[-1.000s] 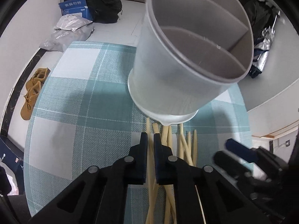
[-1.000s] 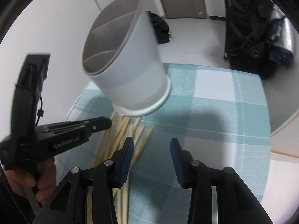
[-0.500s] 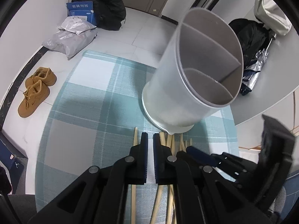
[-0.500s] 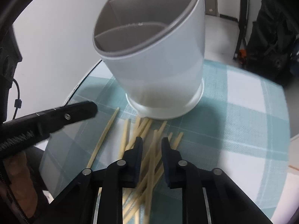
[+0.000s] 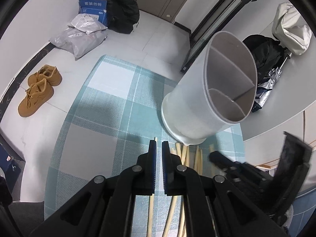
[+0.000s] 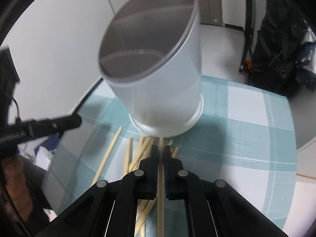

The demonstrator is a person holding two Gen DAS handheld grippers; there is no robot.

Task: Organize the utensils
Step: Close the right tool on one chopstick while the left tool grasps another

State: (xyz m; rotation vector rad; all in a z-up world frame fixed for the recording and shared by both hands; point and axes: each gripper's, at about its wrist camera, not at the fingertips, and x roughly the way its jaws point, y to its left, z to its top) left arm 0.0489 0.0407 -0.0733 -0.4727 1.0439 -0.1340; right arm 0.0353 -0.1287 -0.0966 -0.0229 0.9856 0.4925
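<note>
A white utensil holder [image 5: 207, 102] with inner dividers stands on the teal checked tablecloth [image 5: 94, 118]; it also shows in the right wrist view [image 6: 158, 83]. Several pale wooden chopsticks [image 5: 189, 156] lie loose in front of its base [image 6: 138, 154]. My left gripper [image 5: 158, 144] is nearly shut, its jaws a narrow gap apart and empty, above one chopstick [image 5: 151, 207] at the left of the pile. My right gripper [image 6: 161, 149] is shut on a single chopstick [image 6: 160, 207] that runs between its jaws, close to the holder's base.
The round table's edge curves at left. On the floor beyond are brown shoes [image 5: 37, 90], grey parcels [image 5: 79, 35], a blue box [image 5: 92, 9] and black bags [image 5: 118, 11]. A black bag [image 6: 280, 45] and stand are at right.
My right gripper closed from wide open onto one chopstick and moved toward the holder. My left gripper drew back and left, away from the holder, jaws still narrow.
</note>
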